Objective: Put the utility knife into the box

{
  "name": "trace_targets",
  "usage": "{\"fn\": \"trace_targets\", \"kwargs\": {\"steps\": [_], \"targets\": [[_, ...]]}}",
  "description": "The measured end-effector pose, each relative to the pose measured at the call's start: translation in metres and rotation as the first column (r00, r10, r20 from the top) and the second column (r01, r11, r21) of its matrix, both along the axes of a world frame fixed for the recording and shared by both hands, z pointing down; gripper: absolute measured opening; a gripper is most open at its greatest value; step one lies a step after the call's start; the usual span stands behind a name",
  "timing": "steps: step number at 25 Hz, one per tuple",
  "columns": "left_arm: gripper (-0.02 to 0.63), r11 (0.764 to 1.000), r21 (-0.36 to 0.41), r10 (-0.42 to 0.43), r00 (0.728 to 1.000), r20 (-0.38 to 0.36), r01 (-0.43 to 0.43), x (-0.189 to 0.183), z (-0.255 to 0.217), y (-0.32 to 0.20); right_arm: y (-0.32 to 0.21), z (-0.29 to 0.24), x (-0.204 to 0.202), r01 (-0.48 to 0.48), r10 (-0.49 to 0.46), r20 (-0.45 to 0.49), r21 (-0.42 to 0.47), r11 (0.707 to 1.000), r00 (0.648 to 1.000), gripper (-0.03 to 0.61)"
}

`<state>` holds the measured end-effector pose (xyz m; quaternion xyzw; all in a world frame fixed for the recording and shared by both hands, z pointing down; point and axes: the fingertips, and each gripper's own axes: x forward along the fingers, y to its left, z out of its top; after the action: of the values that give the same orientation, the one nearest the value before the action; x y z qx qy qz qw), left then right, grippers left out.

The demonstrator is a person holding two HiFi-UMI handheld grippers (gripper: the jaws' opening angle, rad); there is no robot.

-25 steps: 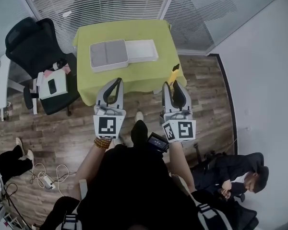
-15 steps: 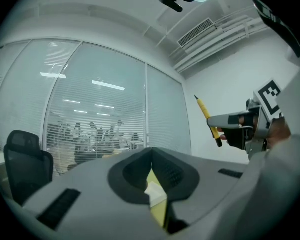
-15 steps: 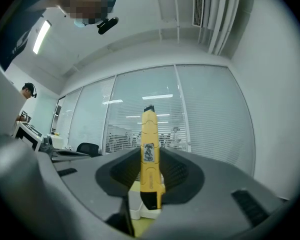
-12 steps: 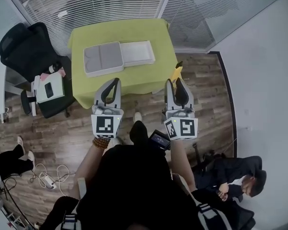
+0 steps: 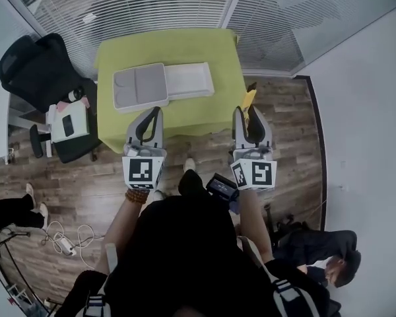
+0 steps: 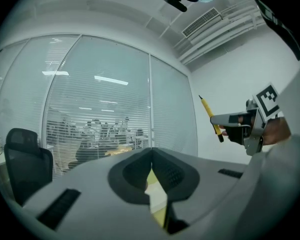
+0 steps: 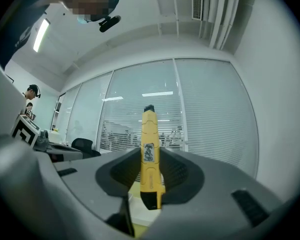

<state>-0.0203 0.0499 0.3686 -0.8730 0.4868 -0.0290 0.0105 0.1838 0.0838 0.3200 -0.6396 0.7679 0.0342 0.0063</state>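
One utility knife [image 7: 149, 134] upright between right gripper [image 7: 151, 153] jaws, clamped, left gripper [image 6: 151, 153] jaws together, empty

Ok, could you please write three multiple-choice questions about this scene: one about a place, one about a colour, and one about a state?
1. Where is the open box?
A. on top of the green table
B. under the table
C. leaning against the table

2. What colour is the utility knife?
A. red
B. yellow
C. blue

3. What is the state of the left gripper?
A. wide open
B. shut on the utility knife
C. shut and empty

Answers:
1 A: in the head view the box lies flat on the green cloth.
2 B: the knife body is yellow in the right gripper view.
3 C: its pads meet at the tips with nothing between them.
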Motion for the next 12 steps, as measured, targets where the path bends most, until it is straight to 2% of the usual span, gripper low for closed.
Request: {"fn": "trace_targets", "kwargs": {"steps": [12], "targets": [[0.012, 0.999, 0.007, -0.038, 0.999, 0.009, 0.038, 0.038, 0.003, -0.043, -0.069, 0.011, 0.053, 0.069, -0.069, -0.006, -0.011, 0.998, 0.998, 0.110]]}}
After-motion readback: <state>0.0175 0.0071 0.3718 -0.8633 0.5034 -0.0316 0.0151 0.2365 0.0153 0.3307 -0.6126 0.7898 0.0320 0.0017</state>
